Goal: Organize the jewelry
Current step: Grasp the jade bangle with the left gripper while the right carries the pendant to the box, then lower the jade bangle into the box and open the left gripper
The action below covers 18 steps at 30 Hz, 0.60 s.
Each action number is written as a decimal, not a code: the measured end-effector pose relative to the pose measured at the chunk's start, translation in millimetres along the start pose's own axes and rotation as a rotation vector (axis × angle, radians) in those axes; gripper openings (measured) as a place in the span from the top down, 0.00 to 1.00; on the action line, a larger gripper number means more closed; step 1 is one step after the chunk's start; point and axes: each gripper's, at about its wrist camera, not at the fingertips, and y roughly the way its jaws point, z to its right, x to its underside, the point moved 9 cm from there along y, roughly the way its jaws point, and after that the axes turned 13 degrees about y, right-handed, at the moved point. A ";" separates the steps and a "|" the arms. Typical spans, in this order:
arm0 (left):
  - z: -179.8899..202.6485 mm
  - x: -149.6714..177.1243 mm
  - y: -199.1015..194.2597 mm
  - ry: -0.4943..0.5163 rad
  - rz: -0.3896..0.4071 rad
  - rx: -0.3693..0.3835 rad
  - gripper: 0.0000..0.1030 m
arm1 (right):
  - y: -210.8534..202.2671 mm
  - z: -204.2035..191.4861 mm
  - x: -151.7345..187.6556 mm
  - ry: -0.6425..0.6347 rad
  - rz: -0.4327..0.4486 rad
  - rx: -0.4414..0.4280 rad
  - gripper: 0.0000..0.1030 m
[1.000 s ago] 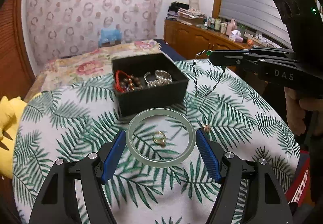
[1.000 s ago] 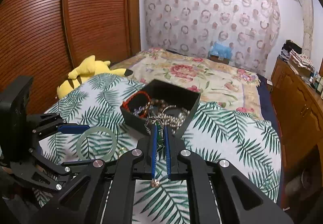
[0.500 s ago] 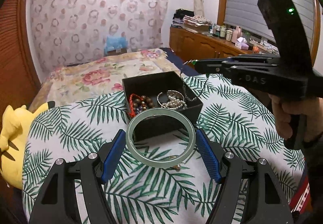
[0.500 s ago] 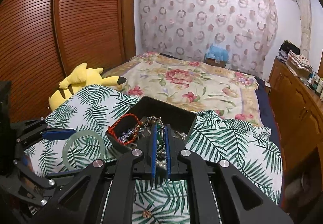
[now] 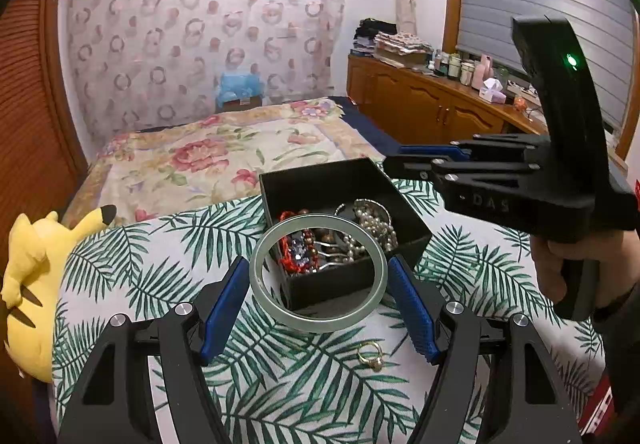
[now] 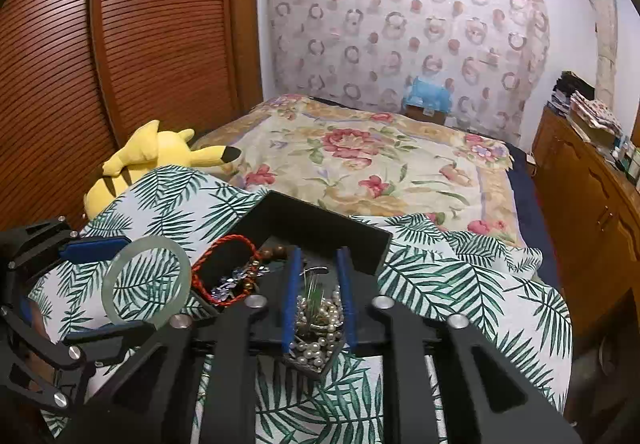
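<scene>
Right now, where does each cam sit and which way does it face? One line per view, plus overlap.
Left wrist: on the left gripper, angled down at the black box on the leaf-print cloth; it grips the jade bangle; right gripper and hand show at right.
Right wrist: on the right gripper, jaws opening over the box, pearls beneath; left gripper at left.
Shared: box, bangle, yellow plush, bed.

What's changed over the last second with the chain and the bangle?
The right gripper carried the dark chain over the black jewelry box; its jaws are now opening and the chain no longer hangs from them. The left gripper brought the pale green bangle nearer the box, still held.
</scene>
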 end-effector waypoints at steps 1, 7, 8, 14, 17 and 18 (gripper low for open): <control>-0.9 -1.3 1.4 -0.007 0.000 0.000 0.34 | -0.3 1.7 1.0 0.003 0.001 0.001 0.78; 0.4 -12.4 16.2 0.000 -0.007 -0.004 0.34 | -3.6 18.4 14.9 0.012 -0.004 0.027 0.78; 1.1 -13.8 18.8 0.003 -0.010 -0.006 0.34 | -4.1 21.0 17.5 0.015 -0.005 0.031 0.78; 3.6 -23.5 47.1 0.025 -0.044 -0.026 0.34 | -11.2 40.3 40.6 0.047 -0.019 0.042 0.62; 5.1 -22.8 64.9 0.027 -0.077 -0.031 0.34 | -15.1 49.3 53.5 0.051 -0.025 0.052 0.56; 4.9 -22.7 68.5 0.026 -0.084 -0.034 0.34 | -15.6 50.6 56.4 0.053 -0.028 0.051 0.56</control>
